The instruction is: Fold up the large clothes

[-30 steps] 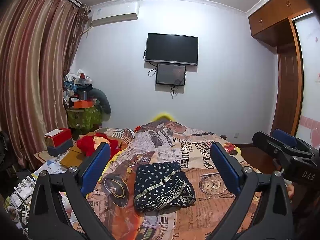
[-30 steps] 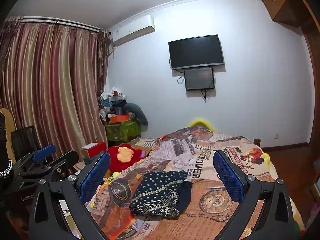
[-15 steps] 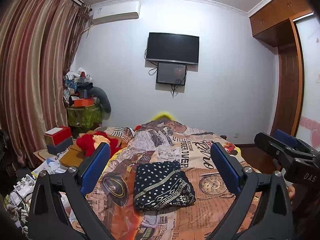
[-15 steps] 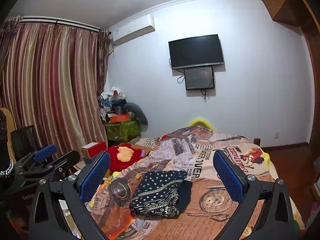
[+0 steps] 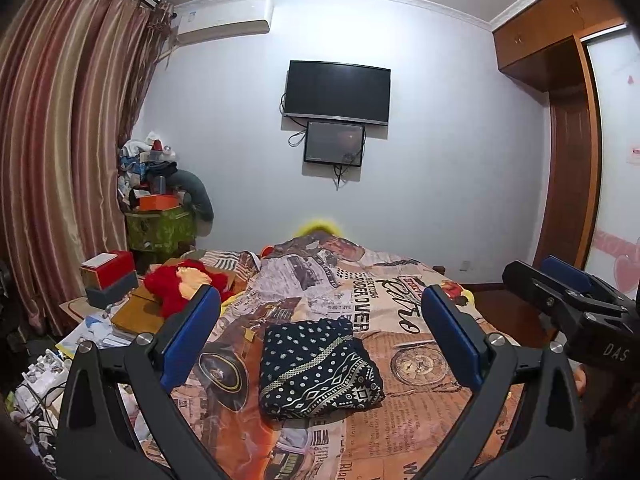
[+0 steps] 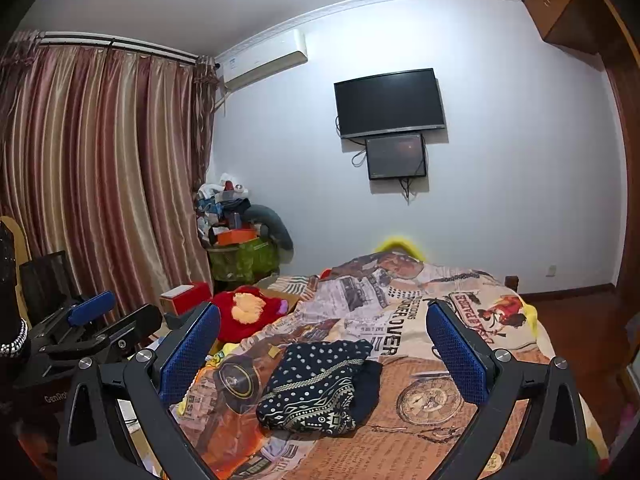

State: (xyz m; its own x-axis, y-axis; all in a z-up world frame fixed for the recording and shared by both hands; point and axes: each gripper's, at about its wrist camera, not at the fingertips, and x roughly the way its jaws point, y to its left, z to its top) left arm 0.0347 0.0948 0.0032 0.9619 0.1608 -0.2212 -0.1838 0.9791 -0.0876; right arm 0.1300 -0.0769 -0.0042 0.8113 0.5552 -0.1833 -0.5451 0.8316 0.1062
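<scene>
Dark navy cloth, dotted and banded in cream: the folded garment (image 5: pixel 318 366) lying flat on the printed bedspread (image 5: pixel 404 312), seen from the left wrist view squarely between the blue pads (image 5: pixel 188 334) of the left gripper (image 5: pixel 320 340), jaws spread wide, nothing held, well short of the cloth. Plenty of bare bedspread around all four edges of the garment, most of it on the far side toward the white wall. Near edge of the bundle thick and rounded, right corner slightly splayed. At the right edge of this view, the right gripper (image 5: pixel 568 296) poking in above the bed's side, a bit of a hand (image 5: pixel 580 378) just below it. Left of the bed, a crowded strip: red plush toy (image 5: pixel 180 284), boxes, papers. Over to the right wrist view: right gripper (image 6: pixel 322 350) likewise gaping wide and empty, garment (image 6: pixel 316 386) centred between its fingers, a plain dark flap showing along the right edge. Bedspread (image 6: pixel 432 396) open to the right of the bundle as far as the mattress edge. Left gripper (image 6: pixel 92 328) low at the left margin, beside the curtain (image 6: pixel 100 168), clear of the bed.
</scene>
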